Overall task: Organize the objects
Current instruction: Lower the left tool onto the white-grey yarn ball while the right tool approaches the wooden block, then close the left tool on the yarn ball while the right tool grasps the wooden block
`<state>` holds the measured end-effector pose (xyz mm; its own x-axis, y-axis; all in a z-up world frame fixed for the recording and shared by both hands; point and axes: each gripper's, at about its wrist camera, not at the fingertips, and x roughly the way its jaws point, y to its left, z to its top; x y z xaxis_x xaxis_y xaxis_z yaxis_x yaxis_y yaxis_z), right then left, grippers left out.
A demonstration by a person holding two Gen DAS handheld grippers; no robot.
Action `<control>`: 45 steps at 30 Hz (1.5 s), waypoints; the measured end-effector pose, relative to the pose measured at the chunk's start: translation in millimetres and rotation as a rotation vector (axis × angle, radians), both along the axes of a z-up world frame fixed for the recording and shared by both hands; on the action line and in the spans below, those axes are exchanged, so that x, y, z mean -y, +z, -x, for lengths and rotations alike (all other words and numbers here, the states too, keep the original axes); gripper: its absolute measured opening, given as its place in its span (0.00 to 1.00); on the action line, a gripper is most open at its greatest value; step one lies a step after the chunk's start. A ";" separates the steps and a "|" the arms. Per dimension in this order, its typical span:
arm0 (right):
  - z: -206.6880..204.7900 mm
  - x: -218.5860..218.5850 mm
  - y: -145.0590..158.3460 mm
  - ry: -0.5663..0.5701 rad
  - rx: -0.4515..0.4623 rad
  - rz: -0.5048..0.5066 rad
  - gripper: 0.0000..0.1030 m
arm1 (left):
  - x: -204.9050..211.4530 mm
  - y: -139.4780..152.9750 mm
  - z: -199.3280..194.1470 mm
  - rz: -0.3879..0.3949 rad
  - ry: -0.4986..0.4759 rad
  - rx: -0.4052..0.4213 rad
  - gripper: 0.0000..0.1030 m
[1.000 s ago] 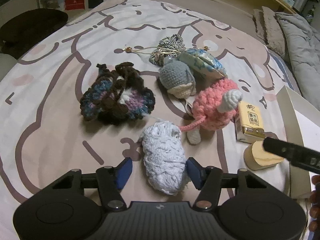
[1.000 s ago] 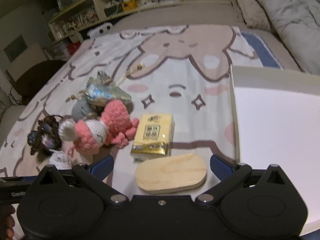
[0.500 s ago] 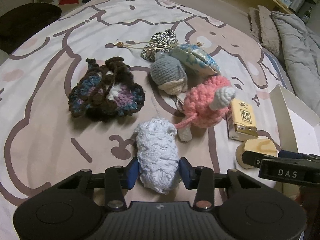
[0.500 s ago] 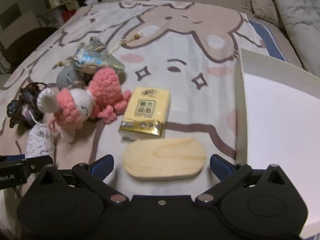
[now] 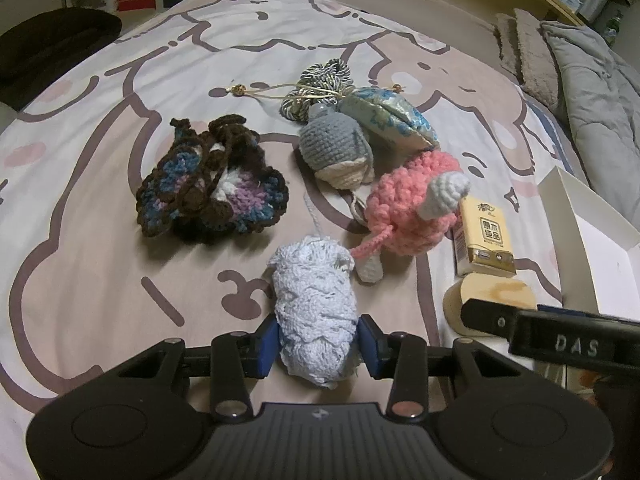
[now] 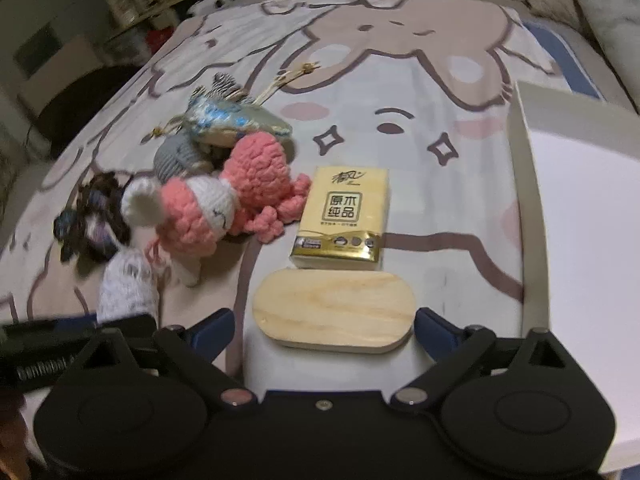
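Observation:
My left gripper (image 5: 318,344) is shut on a pale blue-white crocheted pouch (image 5: 314,312), which rests on the bedspread; the pouch also shows in the right wrist view (image 6: 126,284). My right gripper (image 6: 322,326) is open, its blue pads on either side of an oval wooden lid (image 6: 334,306) on a white container. The lid also shows in the left wrist view (image 5: 494,296). A yellow tissue pack (image 6: 344,218) lies just beyond it. A pink crocheted toy (image 5: 412,208), a grey crocheted toy (image 5: 334,148), a blue patterned pouch (image 5: 386,120) and a dark multicolour crochet piece (image 5: 212,184) lie in a group.
A white open box (image 6: 580,216) stands at the right, its wall (image 5: 568,220) beside the tissue pack. The cartoon bedspread (image 5: 100,240) stretches left and far. Grey pillows (image 5: 592,76) lie at the far right. Shelves line the back.
My left gripper closed its pads on the pale crocheted pouch. My right gripper moved closer over the wooden lid and stayed open.

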<state>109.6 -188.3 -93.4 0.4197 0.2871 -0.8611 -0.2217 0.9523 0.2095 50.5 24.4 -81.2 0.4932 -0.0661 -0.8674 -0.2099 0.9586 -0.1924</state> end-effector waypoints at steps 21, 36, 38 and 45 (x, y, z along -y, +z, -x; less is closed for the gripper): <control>-4.0 -10.3 -13.8 -0.186 -0.043 0.016 0.91 | -2.3 -5.4 -11.2 0.044 0.060 -0.016 0.41; 22.6 -5.7 29.1 -0.123 0.083 -0.009 0.90 | 2.3 22.6 4.2 0.033 0.023 0.067 0.38; 27.2 -2.1 37.8 -0.125 0.104 -0.013 0.90 | 1.9 28.5 6.3 0.038 0.025 0.081 0.38; 43.3 12.7 67.7 -0.136 0.178 -0.016 0.90 | 7.7 53.7 17.3 0.034 -0.011 0.154 0.38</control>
<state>66.3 -201.0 -25.7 0.6005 0.2300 -0.7658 -0.1260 0.9730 0.1935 33.2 16.7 -27.5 0.6195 -0.1001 -0.7786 -0.1652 0.9530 -0.2540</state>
